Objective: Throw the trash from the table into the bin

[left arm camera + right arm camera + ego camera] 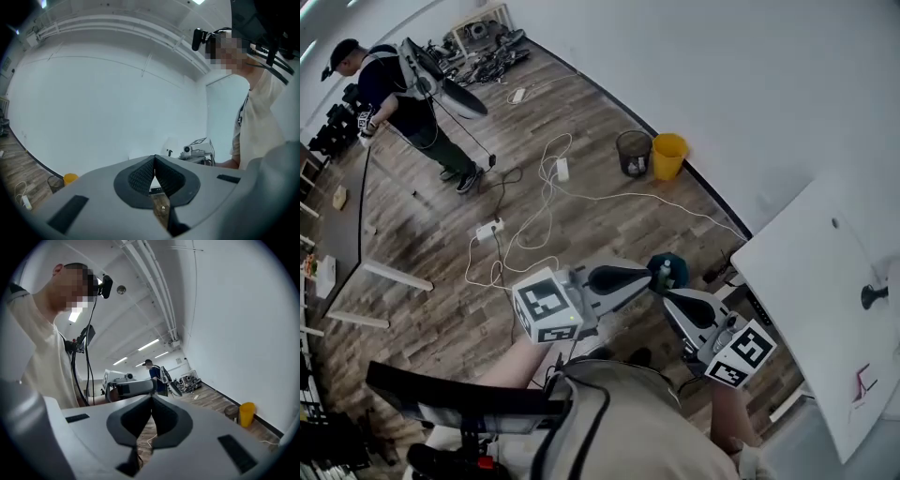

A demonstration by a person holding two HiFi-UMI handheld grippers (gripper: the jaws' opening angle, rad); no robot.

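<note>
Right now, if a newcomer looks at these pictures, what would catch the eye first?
Probably the yellow bin beside a dark mesh bin at the far wall. Next, the left gripper and right gripper, both shut and empty, held close together beside the white table. Another person stands far left, beyond white cables sprawling on the wooden floor.

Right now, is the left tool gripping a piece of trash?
No, the grey left tool has its jaws closed tip to tip, with nothing held between the black pads.
</note>
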